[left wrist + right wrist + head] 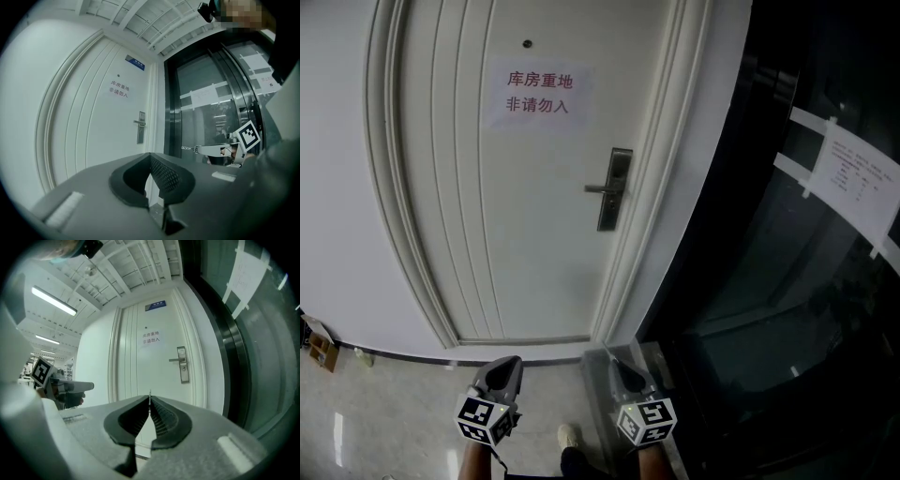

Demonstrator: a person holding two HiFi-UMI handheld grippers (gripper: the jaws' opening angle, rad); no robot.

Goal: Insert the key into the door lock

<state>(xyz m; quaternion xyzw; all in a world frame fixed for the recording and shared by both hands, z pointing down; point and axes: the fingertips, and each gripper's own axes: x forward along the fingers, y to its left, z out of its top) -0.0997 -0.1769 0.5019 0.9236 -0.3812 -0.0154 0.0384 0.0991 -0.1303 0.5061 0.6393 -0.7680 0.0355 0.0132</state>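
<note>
**A:** Progress?

**B:** Key pinched in the right gripper, jaws closed on it, tip protruding. Left gripper closed, empty.

**A:** Lock?

**B:** Door lock at 12 o'clock of the right gripper, well apart. Approach and insertion both remain.

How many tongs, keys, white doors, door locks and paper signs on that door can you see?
Tongs: 2, left tongs and right tongs
Key: 1, in the right tongs
White door: 1
Door lock: 1
Paper sign: 1
Total: 6
</note>
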